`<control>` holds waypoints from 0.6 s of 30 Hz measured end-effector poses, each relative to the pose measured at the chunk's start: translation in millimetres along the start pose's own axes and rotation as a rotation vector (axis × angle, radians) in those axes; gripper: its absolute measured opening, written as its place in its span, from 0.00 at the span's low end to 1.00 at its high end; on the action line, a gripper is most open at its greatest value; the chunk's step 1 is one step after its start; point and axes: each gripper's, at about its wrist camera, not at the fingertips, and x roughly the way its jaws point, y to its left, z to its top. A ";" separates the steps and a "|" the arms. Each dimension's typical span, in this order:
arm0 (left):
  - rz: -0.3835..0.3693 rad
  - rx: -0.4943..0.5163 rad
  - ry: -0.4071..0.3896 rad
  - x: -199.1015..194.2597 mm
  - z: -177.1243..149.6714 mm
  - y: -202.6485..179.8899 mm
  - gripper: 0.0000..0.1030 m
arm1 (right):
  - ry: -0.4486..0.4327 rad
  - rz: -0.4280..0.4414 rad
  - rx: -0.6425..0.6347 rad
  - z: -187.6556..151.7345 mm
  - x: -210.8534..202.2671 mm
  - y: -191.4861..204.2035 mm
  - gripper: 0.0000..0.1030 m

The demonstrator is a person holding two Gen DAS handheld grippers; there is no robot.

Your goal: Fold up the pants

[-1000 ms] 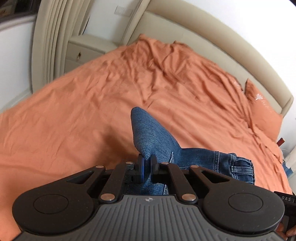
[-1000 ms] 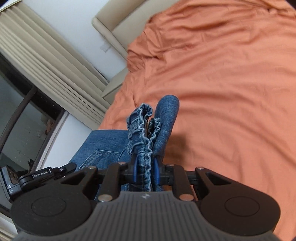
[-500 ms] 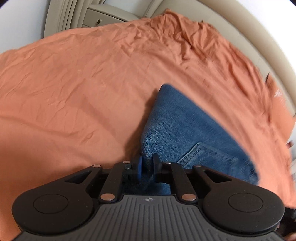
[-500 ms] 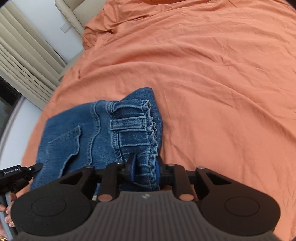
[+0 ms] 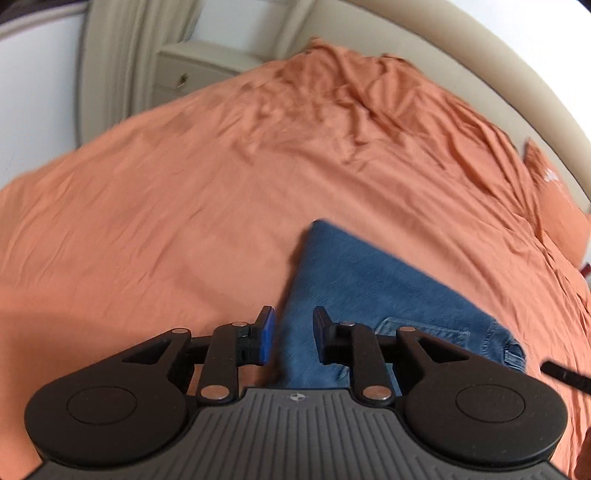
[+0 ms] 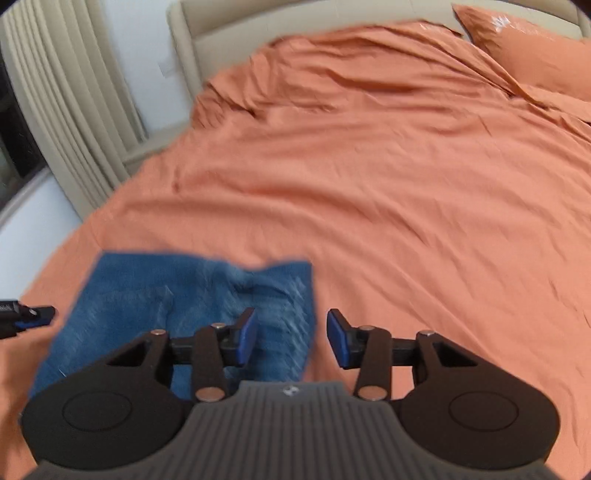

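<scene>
On the orange bedsheet, at seven o'clock, the blue pants lie folded flat; my left gripper hangs spread over their edge; my right gripper gapes, holding nothing.

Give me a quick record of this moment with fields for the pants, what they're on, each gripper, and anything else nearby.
pants: blue jeans, folded into a compact flat stack, back pocket up
surface: orange bedsheet, wrinkled
left gripper: open, above the jeans' near edge, holding nothing
right gripper: open, over the jeans' right edge, holding nothing
nearby: orange pillow by the beige headboard; curtains at left
</scene>
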 end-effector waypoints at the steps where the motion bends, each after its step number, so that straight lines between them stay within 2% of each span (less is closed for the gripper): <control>1: 0.001 0.023 0.004 4.0 1.2 -6.3 0.24 | -0.003 0.025 -0.005 5.4 3.1 4.3 0.22; 4: 0.038 0.080 0.011 19.4 0.4 -23.5 0.24 | 0.008 0.057 -0.064 12.5 21.5 21.5 0.20; 9: 0.049 0.107 0.035 38.1 -6.3 -28.3 0.24 | 0.124 -0.012 -0.084 11.4 77.8 21.6 0.18; 11: 0.045 0.104 0.035 37.3 -6.1 -26.5 0.24 | 0.136 -0.019 -0.081 11.2 91.4 17.4 0.18; 15: 0.063 0.156 0.037 23.1 -2.1 -29.2 0.24 | 0.155 -0.050 -0.121 18.2 98.5 23.2 0.19; 18: 0.068 0.219 0.031 0.9 -2.9 -30.9 0.24 | 0.123 -0.038 -0.124 21.4 79.7 26.5 0.20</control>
